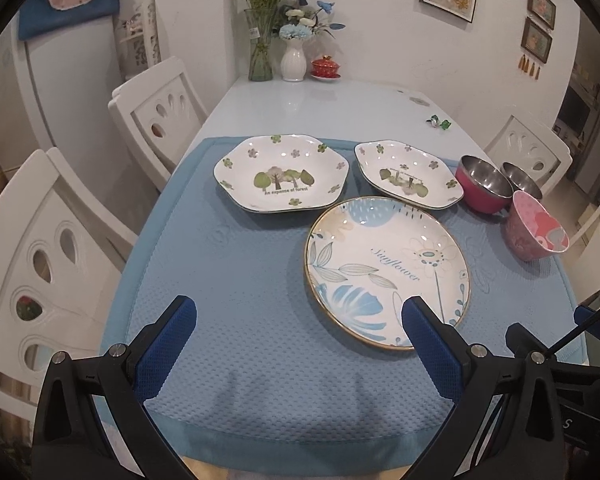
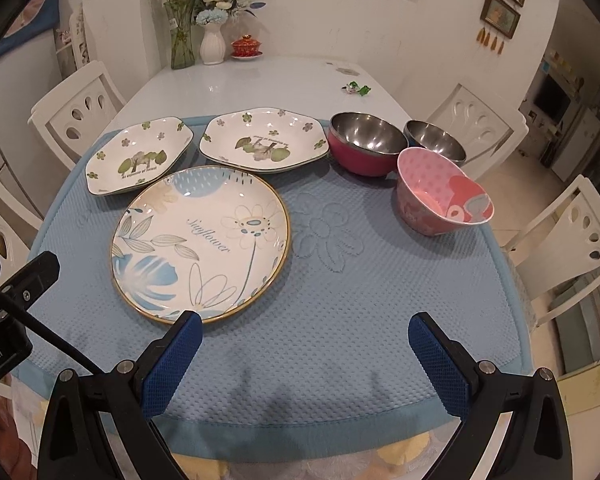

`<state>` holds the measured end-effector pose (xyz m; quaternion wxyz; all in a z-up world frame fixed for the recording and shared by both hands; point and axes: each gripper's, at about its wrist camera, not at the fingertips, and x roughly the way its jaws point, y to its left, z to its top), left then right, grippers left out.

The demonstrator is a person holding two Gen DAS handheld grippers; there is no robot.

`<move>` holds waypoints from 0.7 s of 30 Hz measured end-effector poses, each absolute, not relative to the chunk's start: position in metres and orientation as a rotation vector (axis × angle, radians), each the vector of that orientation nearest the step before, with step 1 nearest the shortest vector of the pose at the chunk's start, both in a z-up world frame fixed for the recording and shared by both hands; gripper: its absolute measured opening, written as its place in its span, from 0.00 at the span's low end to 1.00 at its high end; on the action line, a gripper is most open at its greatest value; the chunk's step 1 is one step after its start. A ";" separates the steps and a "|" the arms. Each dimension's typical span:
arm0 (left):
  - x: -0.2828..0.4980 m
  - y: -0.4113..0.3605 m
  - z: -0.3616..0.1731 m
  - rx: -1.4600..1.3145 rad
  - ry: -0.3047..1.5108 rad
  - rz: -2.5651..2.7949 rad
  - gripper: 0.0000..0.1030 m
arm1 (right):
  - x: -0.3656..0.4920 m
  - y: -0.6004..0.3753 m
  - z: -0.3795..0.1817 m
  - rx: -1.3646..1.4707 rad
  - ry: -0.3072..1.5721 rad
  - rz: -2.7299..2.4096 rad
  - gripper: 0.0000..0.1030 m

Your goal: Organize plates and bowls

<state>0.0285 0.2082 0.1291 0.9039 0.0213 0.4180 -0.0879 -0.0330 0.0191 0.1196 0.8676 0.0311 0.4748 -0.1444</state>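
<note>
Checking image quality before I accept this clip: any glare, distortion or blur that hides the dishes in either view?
Left wrist view: heavy fisheye bending with dark corners; small ceiling-light glints on the forest plate and the bare table; dishes stay sharp. Right wrist view: same bending; bright reflections inside the steel bowl; the Sunflower plate lettering is legible, nothing hidden.

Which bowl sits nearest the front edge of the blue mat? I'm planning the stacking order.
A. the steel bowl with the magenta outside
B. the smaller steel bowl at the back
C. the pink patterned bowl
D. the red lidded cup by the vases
C: in the right wrist view the pink patterned bowl stands in front of the magenta steel bowl and the smaller steel bowl, closest to the camera.
</note>
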 end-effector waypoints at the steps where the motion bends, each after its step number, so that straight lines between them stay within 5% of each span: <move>1: 0.029 0.209 0.129 0.048 0.863 -0.184 0.99 | -0.033 0.018 0.119 0.067 0.996 -0.304 0.99; 21: 0.033 0.211 0.125 0.043 0.895 -0.180 0.99 | -0.023 0.011 0.110 0.114 1.037 -0.290 0.99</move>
